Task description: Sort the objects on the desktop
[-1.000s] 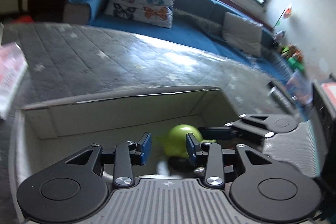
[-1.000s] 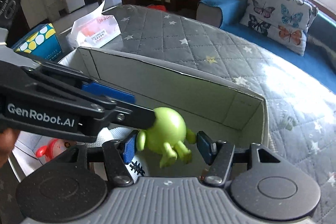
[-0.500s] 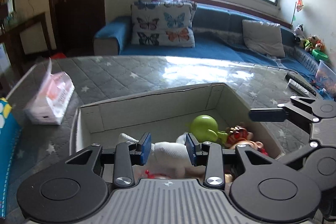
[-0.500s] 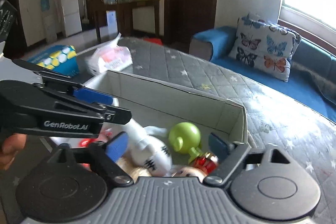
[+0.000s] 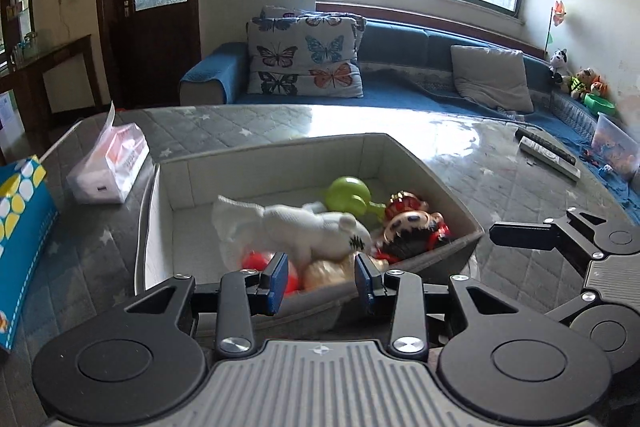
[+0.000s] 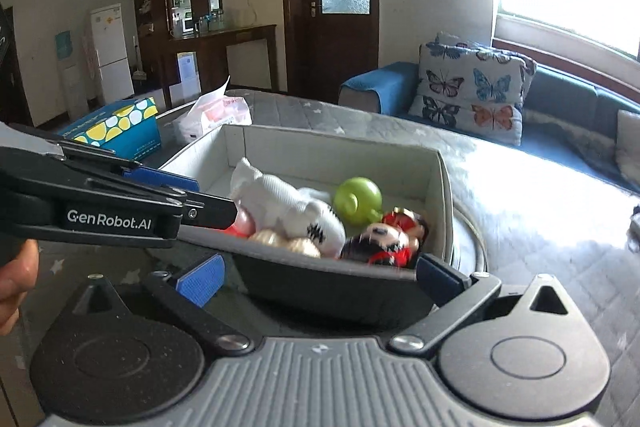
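Note:
A grey open box [image 5: 448,203] [image 6: 444,187] stands on the quilted table. In it lie a green round figure [image 5: 348,193] [image 6: 358,201], a white plush toy [image 5: 304,227] [image 6: 288,205], a red-and-black doll [image 5: 412,227] [image 6: 384,239] and other small toys. My left gripper [image 5: 321,281] is open and empty just before the box's near wall. My right gripper [image 6: 320,275] is wide open and empty at the box's near corner; it also shows in the left wrist view [image 5: 524,237].
A pink tissue pack [image 5: 108,163] [image 6: 216,115] and a blue dotted box [image 5: 20,227] [image 6: 116,127] lie left of the box. Two remotes [image 5: 548,153] lie at the table's far right. A blue sofa [image 5: 400,75] with cushions runs behind the table.
My right gripper let go of the green figure, which now lies in the box. Both grippers drew back and up from the box, and the right jaws opened wide.

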Tool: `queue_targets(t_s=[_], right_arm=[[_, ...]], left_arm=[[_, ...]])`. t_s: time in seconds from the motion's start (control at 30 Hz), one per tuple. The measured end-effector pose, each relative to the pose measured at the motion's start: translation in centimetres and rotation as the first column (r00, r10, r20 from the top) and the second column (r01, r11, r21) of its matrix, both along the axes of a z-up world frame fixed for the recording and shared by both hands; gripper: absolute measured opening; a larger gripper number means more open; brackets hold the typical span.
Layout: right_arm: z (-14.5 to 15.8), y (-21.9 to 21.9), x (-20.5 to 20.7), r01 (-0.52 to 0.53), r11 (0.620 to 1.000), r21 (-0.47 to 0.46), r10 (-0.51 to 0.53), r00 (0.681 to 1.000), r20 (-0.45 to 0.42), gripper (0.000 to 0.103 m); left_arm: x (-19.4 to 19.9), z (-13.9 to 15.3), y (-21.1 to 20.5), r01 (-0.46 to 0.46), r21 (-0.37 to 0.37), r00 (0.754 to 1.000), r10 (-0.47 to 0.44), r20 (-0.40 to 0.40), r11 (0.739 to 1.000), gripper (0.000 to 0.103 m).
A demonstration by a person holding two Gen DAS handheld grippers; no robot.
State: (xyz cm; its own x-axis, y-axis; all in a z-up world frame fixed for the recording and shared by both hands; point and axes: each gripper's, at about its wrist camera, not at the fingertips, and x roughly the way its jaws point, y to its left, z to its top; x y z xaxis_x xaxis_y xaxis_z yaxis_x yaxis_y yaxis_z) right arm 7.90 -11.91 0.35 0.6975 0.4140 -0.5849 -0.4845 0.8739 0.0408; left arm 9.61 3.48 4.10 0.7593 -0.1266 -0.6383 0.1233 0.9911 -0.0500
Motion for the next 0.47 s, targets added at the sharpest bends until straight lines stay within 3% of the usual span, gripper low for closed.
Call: queue_targets(t_s=[0.47], right_arm=[[-0.8, -0.8, -2.8, 0.032, 0.999, 0.038, -0.032, 0.999, 0.002, 0.103]], left_arm=[[-2.7, -1.4, -1.4, -0.003, -0.021, 1.000, 0.004, 0.017, 1.000, 0.038]])
